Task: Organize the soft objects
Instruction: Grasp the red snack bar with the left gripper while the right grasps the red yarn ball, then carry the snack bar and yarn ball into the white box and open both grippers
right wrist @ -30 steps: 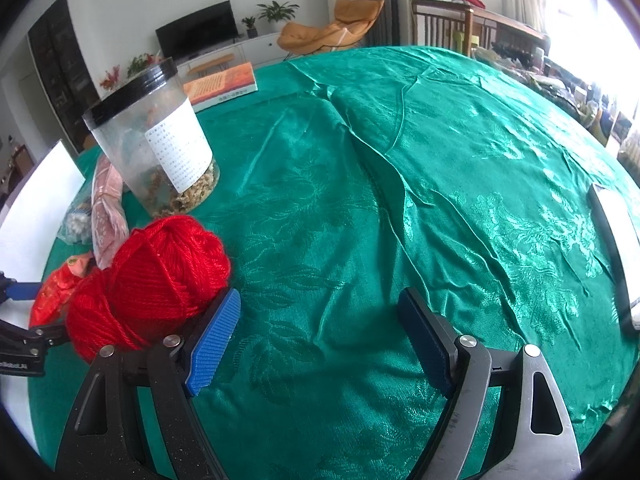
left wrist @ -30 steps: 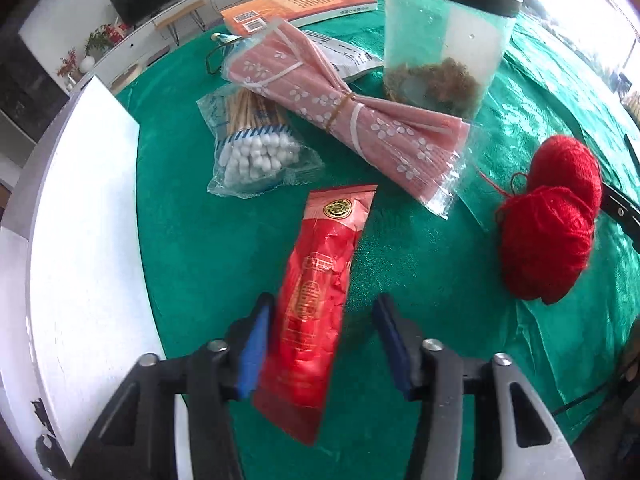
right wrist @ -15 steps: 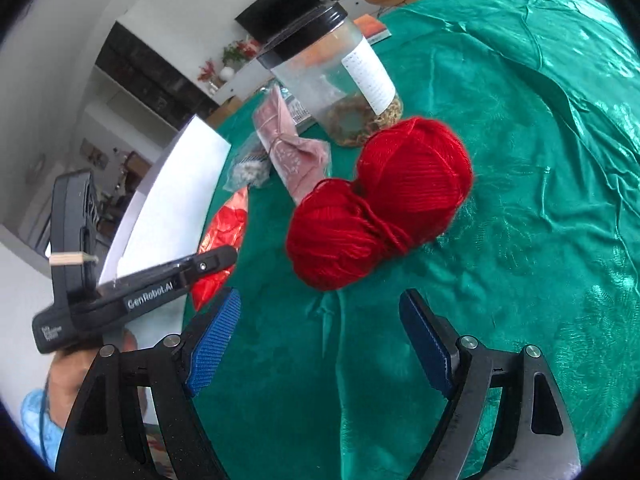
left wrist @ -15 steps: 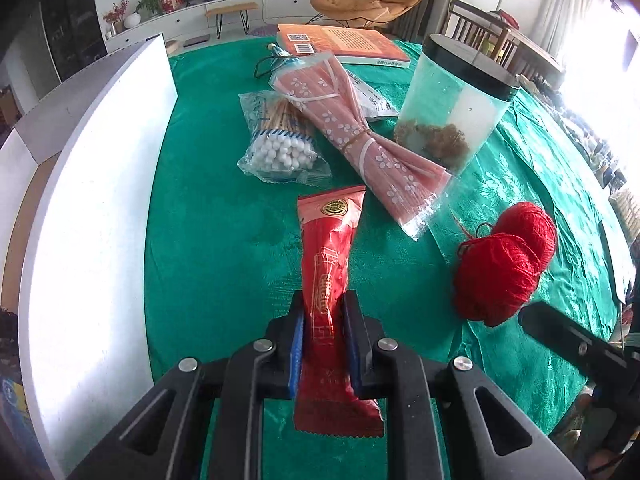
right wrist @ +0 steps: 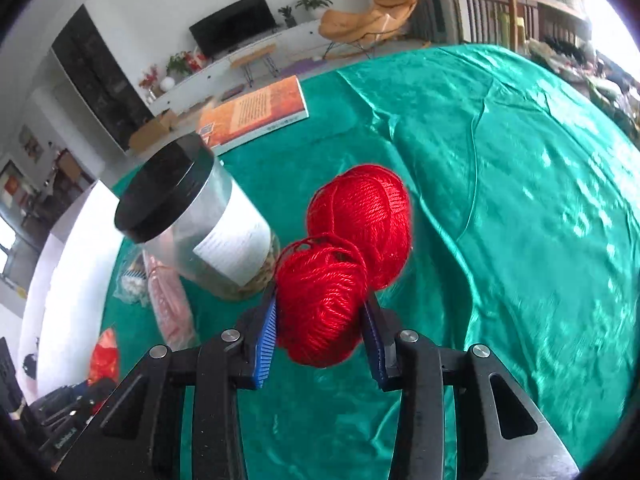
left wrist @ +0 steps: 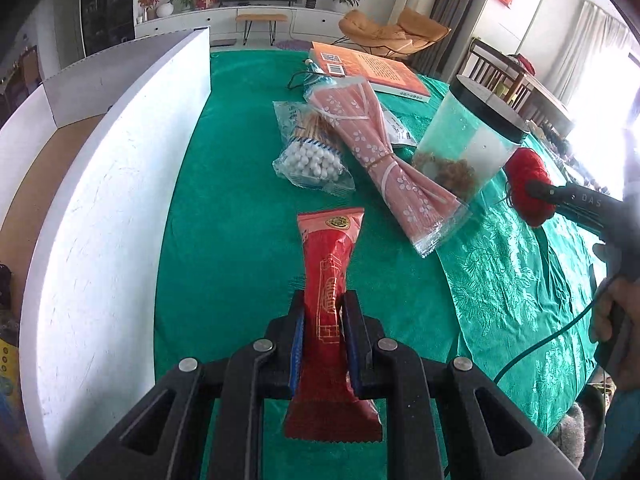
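Note:
My left gripper [left wrist: 323, 316] is shut on a long red packet [left wrist: 329, 272] and holds it above the green tablecloth [left wrist: 240, 208]. My right gripper [right wrist: 322, 312] is shut on the nearer of two joined red yarn balls [right wrist: 324, 300]; the farther ball [right wrist: 364, 212] hangs beyond the fingers. The yarn also shows in the left wrist view [left wrist: 528, 184], with the right gripper's body across it. The red packet shows small at the lower left of the right wrist view [right wrist: 105, 356].
A white cardboard box [left wrist: 104, 208] stands along the left table edge. A bag of cotton swabs [left wrist: 312, 156], a pink flowered packet [left wrist: 380, 160], a clear jar with black lid [left wrist: 468, 148] and an orange book [left wrist: 372, 68] lie on the cloth.
My left gripper closed on the red packet and lifted it. My right gripper swung toward the yarn, closed on the near ball and raised it.

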Tool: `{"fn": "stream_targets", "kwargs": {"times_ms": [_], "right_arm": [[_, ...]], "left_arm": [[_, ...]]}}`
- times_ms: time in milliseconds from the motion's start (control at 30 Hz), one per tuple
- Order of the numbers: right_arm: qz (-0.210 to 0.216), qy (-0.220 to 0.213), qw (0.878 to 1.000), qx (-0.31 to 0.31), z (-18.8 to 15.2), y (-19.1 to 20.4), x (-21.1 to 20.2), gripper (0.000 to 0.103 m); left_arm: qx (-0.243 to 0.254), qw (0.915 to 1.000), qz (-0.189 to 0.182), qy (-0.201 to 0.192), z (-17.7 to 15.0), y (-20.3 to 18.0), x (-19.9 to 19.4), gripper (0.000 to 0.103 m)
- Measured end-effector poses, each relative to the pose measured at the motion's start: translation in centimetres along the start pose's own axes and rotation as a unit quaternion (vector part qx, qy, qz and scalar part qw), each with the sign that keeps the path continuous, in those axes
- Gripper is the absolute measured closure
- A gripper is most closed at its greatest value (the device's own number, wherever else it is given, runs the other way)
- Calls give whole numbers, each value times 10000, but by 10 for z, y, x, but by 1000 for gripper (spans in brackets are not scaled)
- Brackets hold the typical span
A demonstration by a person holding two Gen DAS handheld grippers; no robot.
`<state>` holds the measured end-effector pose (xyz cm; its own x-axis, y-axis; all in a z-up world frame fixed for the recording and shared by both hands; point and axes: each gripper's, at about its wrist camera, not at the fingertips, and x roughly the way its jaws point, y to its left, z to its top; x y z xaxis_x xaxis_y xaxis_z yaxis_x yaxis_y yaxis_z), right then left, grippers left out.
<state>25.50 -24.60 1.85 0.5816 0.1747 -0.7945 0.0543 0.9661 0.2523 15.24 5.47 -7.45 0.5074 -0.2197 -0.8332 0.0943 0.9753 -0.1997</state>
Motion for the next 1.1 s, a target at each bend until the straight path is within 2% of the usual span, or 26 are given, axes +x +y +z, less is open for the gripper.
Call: {"fn": "stream_targets", "kwargs": {"times_ms": [67,133,200,267,333,367,467,533,600,667,700,800,933,1033,1100], "right_arm": [[-92,79,9992,-393,20,-6,7,62],[-202,354,9966,-712,32,-6,25,55],[-393,491,9948,-806,31,-12,36,46],[-445,682,9939,-740,30,-17,48,45],[-456,897,9929,-630,27,-19,57,49],[-364,896,9939,-533,24,-22,57,56],[-409,706,9955,-480,20,-25,51,58],[-406,611,9962,-459,19,-26,46,58],[-303,692,9964,-396,19,-28,47,58],[-236,827,9956,-364,22,-29,51,58],[-244,849,9954,-379,24,-29,51,58],[-340,598,9968,-416,30,-26,35,59],[-317,-62,9974,-638,39,-7,-18,59],[-22,-296,9952,-928,40,25,-59,59],[300,-355,9926,-1118,37,55,-82,59]], "left_arm": [[-33,10000,-29,-1,1,-1,1,86],[-26,10000,-27,6,2,-3,3,87],[57,9999,1,92,1,-7,8,87],[208,9991,-9,367,0,-11,18,87],[389,9982,90,447,-5,-16,21,86],[508,9976,183,426,-6,-19,20,86],[651,9963,363,431,-7,-24,23,83],[675,9947,482,613,-7,-26,32,79],[829,9926,623,626,-7,-30,35,72],[929,9913,695,618,-9,-33,36,73],[917,9919,638,596,-9,-32,36,81],[721,9954,473,417,-6,-26,31,87],[185,9997,-140,-50,6,-13,-5,87],[-96,9978,-471,-466,18,1,-51,87],[-222,9957,-469,-766,24,17,-82,87]]}}
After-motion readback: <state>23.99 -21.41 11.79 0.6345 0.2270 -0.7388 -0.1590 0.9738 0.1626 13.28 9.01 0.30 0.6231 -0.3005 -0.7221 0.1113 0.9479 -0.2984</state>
